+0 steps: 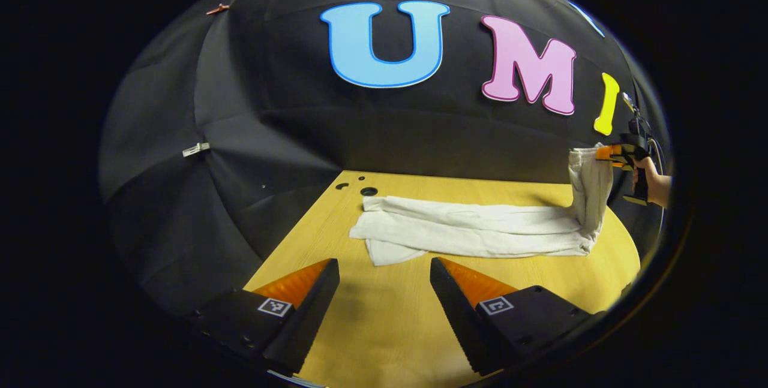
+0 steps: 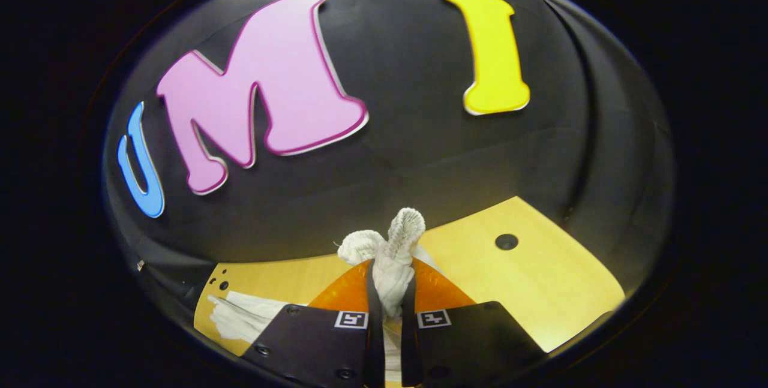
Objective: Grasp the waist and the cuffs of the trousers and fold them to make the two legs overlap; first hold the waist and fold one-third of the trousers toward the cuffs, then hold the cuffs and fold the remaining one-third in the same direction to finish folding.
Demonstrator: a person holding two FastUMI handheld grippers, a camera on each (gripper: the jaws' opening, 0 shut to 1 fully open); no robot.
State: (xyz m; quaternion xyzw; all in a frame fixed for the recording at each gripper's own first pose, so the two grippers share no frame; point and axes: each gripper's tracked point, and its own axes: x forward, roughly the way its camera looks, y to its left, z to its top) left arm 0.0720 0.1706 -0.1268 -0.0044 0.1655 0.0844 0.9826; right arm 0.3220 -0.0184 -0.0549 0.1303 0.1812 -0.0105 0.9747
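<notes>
Left tongs (image 1: 384,283) gape above table (image 1: 390,328); right tongs (image 2: 391,292) pinch raised trousers (image 2: 393,256).

Warm overhead light brightens the wooden table (image 1: 540,280), the black cloth stays dim, focus sharp, heavy fisheye bending at the rims.

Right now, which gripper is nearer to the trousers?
Right. The right gripper is shut on one end of the white trousers, lifting it; the left gripper hangs open over the table, short of them.
</notes>
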